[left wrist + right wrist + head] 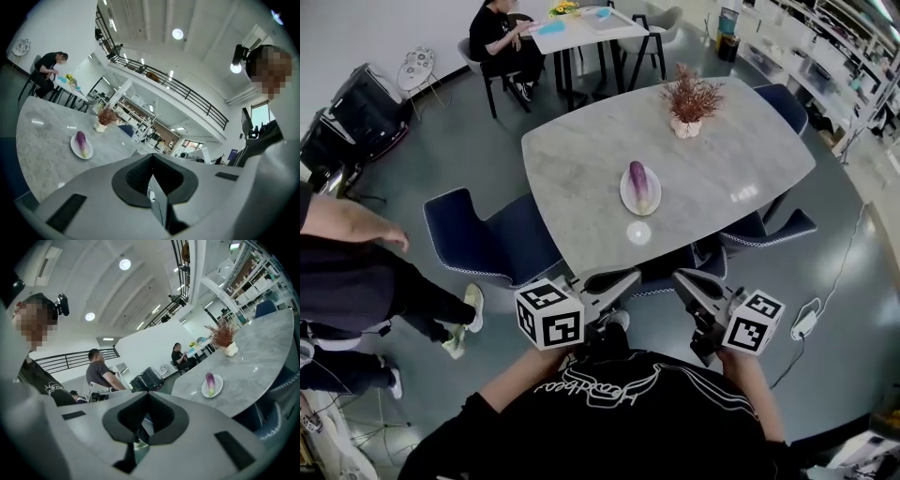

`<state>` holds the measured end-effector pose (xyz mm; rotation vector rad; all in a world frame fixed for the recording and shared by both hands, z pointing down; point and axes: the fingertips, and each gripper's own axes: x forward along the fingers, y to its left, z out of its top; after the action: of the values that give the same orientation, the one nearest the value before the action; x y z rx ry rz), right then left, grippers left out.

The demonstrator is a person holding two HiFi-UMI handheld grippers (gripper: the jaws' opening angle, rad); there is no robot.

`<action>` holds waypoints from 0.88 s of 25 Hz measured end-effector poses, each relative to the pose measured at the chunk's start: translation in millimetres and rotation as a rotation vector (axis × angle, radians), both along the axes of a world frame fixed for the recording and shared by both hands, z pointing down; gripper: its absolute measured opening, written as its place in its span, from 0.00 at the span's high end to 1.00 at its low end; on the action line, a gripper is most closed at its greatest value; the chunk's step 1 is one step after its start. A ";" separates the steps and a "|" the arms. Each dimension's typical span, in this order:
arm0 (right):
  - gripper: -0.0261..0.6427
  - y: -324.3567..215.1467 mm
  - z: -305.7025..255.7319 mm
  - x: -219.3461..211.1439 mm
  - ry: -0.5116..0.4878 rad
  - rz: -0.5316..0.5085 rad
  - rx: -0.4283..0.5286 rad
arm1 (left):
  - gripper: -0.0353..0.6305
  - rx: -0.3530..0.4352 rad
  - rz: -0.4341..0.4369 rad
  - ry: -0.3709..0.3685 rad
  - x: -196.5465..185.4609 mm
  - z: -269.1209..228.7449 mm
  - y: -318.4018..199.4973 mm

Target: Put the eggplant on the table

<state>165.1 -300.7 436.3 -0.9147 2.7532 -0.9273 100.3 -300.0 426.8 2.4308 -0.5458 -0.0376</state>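
Observation:
A purple eggplant (639, 184) lies on a small white plate (624, 199) near the middle of the grey marble table (581, 169). It also shows in the left gripper view, the eggplant (82, 142) far off at the left, and in the right gripper view, the eggplant (210, 382) at the right. My left gripper (628, 278) and right gripper (684, 277) are held side by side, close to my body, just short of the table's near edge. Both are shut with nothing in them; in each gripper view the left gripper (152, 182) and the right gripper (146, 420) show their jaws pressed together.
A dried plant in a white pot (688, 105) stands at the table's far side. Blue chairs (492, 234) ring the table, one right under my grippers. A person (356, 272) stands at the left; another sits at a far table (499, 37). A cable (806, 323) lies on the floor at the right.

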 end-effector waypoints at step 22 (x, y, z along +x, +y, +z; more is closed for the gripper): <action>0.95 154.7 -42.0 3.9 0.109 -0.063 0.201 | 0.93 0.245 0.050 -0.051 10.9 -46.7 157.9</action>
<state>169.0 -146.0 394.3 -0.8737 2.9151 -0.6108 111.2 -142.0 380.1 2.6892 -0.5296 -0.0220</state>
